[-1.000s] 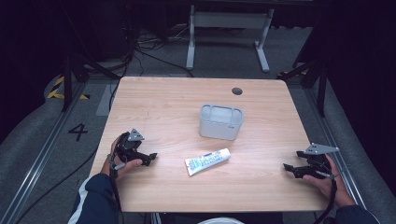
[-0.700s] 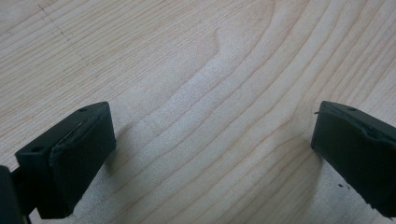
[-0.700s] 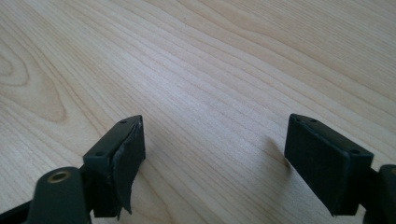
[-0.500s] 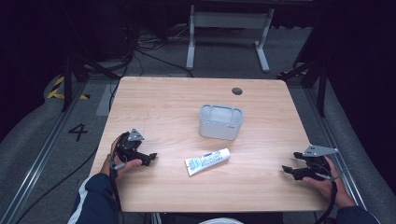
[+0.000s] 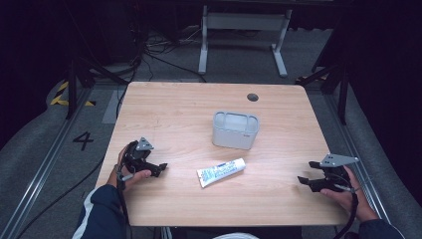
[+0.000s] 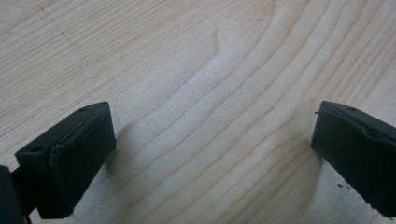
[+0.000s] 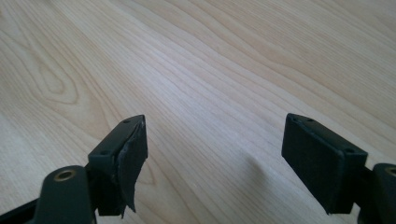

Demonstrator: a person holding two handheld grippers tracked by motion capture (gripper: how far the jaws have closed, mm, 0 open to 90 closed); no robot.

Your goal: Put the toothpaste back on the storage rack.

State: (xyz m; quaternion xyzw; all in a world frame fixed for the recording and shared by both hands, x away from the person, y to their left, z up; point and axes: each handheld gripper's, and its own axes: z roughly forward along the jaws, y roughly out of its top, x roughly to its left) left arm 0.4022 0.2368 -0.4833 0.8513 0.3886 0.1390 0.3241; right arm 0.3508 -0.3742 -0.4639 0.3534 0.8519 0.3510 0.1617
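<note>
Pale wooden table (image 5: 174, 109), seen from above. A white toothpaste tube with blue and green print (image 5: 221, 172) lies flat near the middle of the front half, its cap end pointing right and slightly away from the person. Just behind it stands a grey rectangular plastic holder with rounded corners (image 5: 235, 130), upright, apart from the tube.

Left gripper (image 5: 158, 168): low at the front left of the table, held in a hand that curls around its body, forearm in a dark sleeve coming in from the bottom edge. It points right, toward the tube, yet well short of it. In the left gripper view its two black jaws stand wide apart over bare wood grain, nothing between them.

Right gripper (image 5: 306, 175): near the front right edge, gripped from behind by the right hand (image 5: 348, 191), wrist angled inward so the tips point left toward the tube, well apart from it. Grey three-cornered plate on top faces up. Jaws have just been closing a little; in the right gripper view (image 7: 212, 154) they are parted over bare wood, holding nothing.
</note>
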